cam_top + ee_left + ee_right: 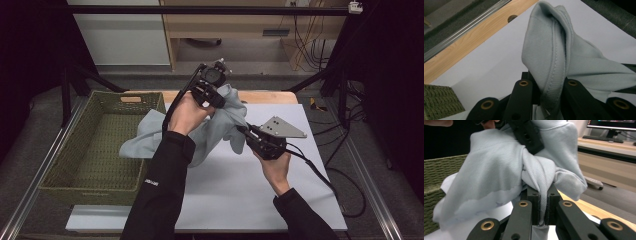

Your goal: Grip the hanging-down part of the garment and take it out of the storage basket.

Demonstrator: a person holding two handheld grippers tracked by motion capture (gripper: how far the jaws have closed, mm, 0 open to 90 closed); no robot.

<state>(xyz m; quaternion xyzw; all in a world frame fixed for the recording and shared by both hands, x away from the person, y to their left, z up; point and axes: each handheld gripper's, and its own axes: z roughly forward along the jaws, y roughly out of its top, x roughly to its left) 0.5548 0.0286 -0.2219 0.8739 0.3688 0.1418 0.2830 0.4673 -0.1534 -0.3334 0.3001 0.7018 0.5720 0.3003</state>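
Left gripper view: the left gripper [549, 87] has its jaws clamped on a ribbed, stitched hem of the pale blue garment [554, 55], which rises beyond the jaws. Right gripper view: the right gripper [543, 205] has its jaws pressed together on a twisted fold of the same garment, with the left gripper's black body just above.

High view: both grippers hold the garment off the white mat [250, 190]; its tail drapes over the rim of the green basket [90, 150] beside the left gripper. Bare mat lies open below the right gripper. The table's wooden edge [265, 96] runs beyond the jaws.
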